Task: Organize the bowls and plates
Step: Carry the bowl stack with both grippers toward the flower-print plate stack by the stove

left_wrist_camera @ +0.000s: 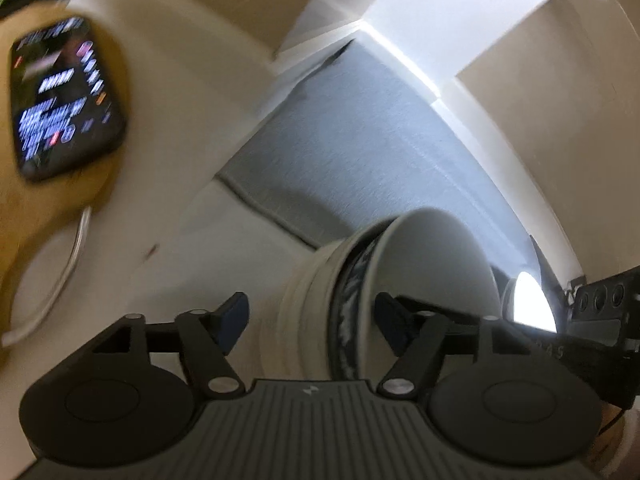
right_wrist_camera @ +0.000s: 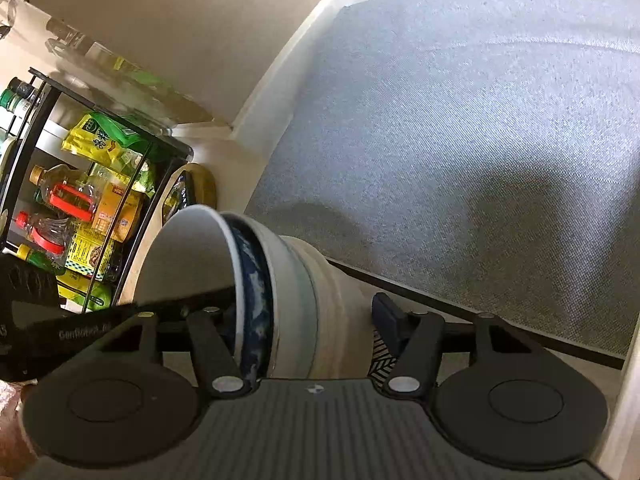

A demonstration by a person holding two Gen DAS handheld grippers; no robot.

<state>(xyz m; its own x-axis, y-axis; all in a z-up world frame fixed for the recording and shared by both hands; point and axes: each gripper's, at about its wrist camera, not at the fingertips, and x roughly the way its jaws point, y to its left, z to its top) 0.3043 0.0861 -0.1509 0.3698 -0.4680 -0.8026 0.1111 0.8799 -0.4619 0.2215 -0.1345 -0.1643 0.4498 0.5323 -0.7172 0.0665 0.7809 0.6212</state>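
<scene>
Along the near edge of the grey mat (right_wrist_camera: 460,120), where it meets the pale counter (left_wrist_camera: 192,232), I see the stack of nested bowls (right_wrist_camera: 296,292) tipped on its side. A white bowl is innermost, then a blue-patterned one, then cream ones towards the base. From the left wrist camera, the left gripper (left_wrist_camera: 312,316) straddles the stack with its tongs wide. One blue pad stands clear of the cream base with a gap showing, and the other sits at the white bowl's mouth, though the picture is smeared. From the right wrist camera, the right gripper (right_wrist_camera: 304,316) also brackets the stack. Its outer finger sits just beside the cream base and its other finger is hidden behind the bowl rims, so I cannot tell whether it is gripping. Beyond the counter's left end stands a black wire rack (right_wrist_camera: 52,92) of bottles and yellow packets. A blurred lit screen (left_wrist_camera: 68,100) and a white cable (left_wrist_camera: 60,280) lie off to the left.
</scene>
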